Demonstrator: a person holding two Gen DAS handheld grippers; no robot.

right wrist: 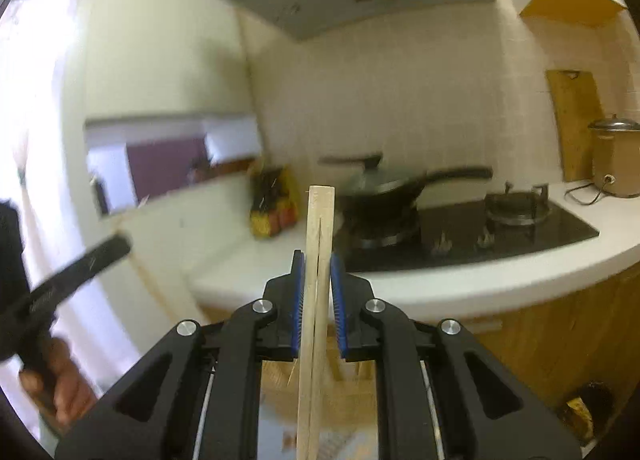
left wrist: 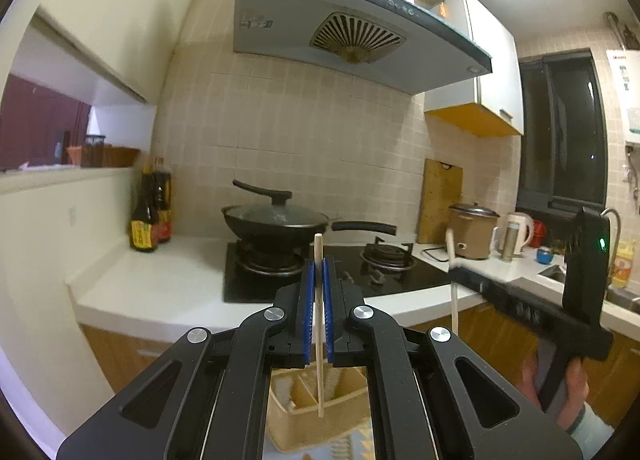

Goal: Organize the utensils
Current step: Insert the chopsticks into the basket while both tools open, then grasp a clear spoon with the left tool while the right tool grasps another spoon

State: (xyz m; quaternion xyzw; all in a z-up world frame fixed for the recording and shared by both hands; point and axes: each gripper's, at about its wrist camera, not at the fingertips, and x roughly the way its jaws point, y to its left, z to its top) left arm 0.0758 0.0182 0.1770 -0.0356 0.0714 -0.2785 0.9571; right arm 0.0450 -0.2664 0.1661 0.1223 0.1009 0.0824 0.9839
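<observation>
1. Wooden chopstick point(left wrist: 319, 324), one, is clenched upright in the left gripper point(left wrist: 319, 316), blue pads pressed to both its sides. Its tip hangs over the organizer point(left wrist: 298, 416) below, a tan divided box seen through the gripper frame.
2. Right gripper point(right wrist: 318, 300) grasps a pair of chopsticks point(right wrist: 316, 280), two side by side, also upright; pads close on them w/ a slight gap showing on the right side.
3. Count: three chopsticks total, two grippers, one organizer. Beyond, on the tabletop: one lidded wok point(left wrist: 276, 219), two sauce bottles point(left wrist: 150, 215) at the left end, one cutting board point(left wrist: 440, 199).
4. Step in hand, I'd judge: carrying sticks to a compartment. To do it well: keep each stick vertical, line the tip over one slot, lower till the tip is inside the walls, then release.
5. Do one hand at a time so the grippers don't clash. Which slot suits can't be told; organizer is blurred.
</observation>
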